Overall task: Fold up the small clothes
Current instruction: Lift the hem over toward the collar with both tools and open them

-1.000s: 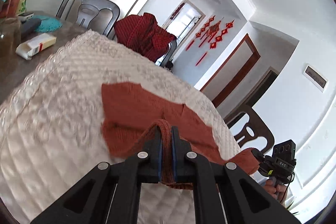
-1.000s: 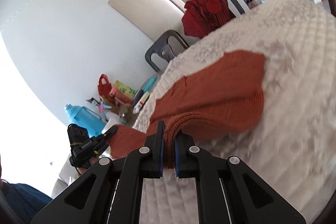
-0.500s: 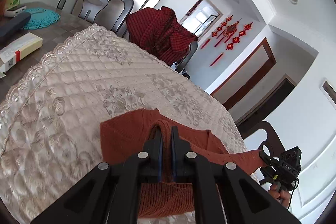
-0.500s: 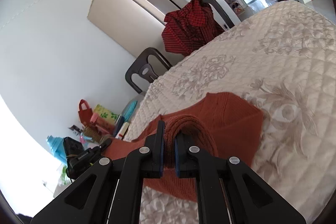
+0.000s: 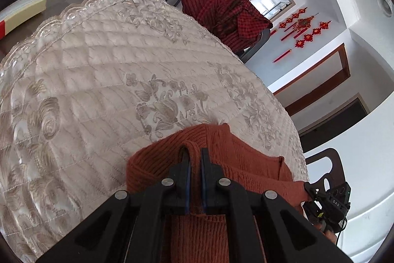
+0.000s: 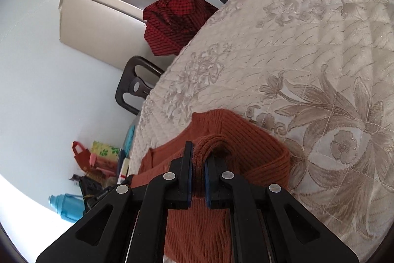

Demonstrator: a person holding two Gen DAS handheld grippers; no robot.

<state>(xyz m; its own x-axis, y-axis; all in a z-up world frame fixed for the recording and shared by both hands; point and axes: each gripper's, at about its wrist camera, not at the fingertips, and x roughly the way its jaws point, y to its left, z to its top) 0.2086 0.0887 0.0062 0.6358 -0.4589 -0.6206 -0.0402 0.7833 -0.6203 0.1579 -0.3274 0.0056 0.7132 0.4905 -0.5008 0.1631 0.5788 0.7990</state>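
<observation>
Both grippers clamped on rust knit garment (image 5: 236, 164) | left gripper (image 5: 194, 162), right gripper (image 6: 198, 157) pinch opposite ends | held edge spans between them, fold lies ahead on quilted cloth (image 5: 98, 80)

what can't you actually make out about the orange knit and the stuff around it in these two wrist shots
- Rust knit garment: its near part is covered by the left gripper in the left wrist view and by the right gripper in the right wrist view, so its type and fold stage are unclear.
- Table clutter, right wrist view: too small to identify.
- Book, left wrist view: cut off by the edge.
</observation>
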